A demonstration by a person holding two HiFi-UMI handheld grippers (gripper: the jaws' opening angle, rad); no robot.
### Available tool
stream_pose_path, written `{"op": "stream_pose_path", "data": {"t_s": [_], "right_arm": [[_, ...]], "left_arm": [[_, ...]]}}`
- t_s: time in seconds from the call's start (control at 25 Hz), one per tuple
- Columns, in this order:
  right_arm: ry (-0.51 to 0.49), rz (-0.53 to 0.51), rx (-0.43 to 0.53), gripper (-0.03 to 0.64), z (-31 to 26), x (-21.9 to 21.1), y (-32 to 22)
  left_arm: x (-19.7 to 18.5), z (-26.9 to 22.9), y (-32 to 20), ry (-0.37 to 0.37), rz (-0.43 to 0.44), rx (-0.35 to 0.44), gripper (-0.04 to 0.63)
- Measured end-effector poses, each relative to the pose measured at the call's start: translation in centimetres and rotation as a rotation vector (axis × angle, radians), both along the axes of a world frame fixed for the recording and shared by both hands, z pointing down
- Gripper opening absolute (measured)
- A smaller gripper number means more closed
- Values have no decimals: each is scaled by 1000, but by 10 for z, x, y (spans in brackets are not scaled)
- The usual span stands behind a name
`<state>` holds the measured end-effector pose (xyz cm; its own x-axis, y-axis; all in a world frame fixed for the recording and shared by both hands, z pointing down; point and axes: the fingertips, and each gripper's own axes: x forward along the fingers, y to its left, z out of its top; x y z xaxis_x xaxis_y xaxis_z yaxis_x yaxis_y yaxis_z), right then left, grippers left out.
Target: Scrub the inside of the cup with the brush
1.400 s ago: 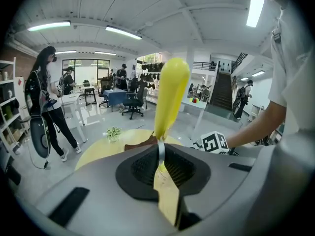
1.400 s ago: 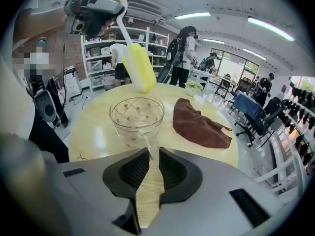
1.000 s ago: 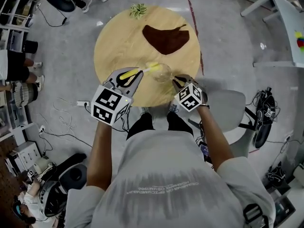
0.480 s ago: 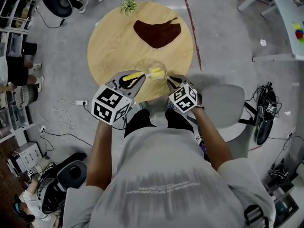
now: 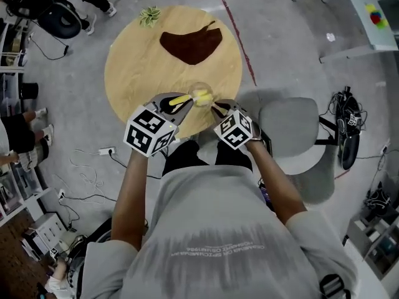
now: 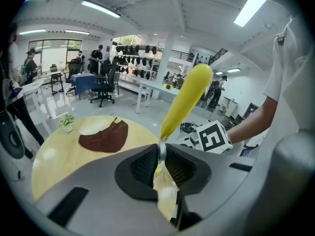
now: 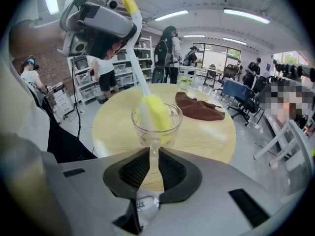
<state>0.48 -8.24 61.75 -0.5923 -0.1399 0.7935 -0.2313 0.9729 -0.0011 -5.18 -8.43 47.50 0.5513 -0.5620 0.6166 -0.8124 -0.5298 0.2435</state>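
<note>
L gripper (image 5: 177, 103): jaws pinched tight on shaft of brush (image 6: 189, 98), yellow handle pointing up-right in left gripper view. R gripper (image 5: 219, 109): jaws clamped on the clear handle of the cup (image 7: 156, 124). Cup is mid-frame in head view, betw the 2 grippers, at lower edge of round wood table (image 5: 137, 67). Brush's yellow sponge head is inside the cup, shaft leaning to upper left in right gripper view. Brown cloth (image 5: 190, 45) higher up on table, well apart from cup.
</note>
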Motion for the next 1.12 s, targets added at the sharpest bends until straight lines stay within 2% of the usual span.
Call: {"op": "stream_pose_path", "data": {"t_s": [0.2, 0.52, 0.68, 0.88, 1.12], "right_arm": [[14, 128, 18, 77, 1, -2, 1], [32, 302, 50, 75, 0, 1, 2], [27, 336, 48, 75, -1, 0, 3], [21, 362, 31, 75, -1, 0, 6], [25, 372, 11, 75, -1, 3, 7]], "left_arm": [[12, 29, 5, -67, 182, 3, 57], [14, 30, 5, -11, 286, 33, 66], [6, 29, 2, 40, 269, 31, 64], [-2, 22, -13, 162, 170, -3, 64], [-11, -14, -29, 275, 145, 3, 65]]}}
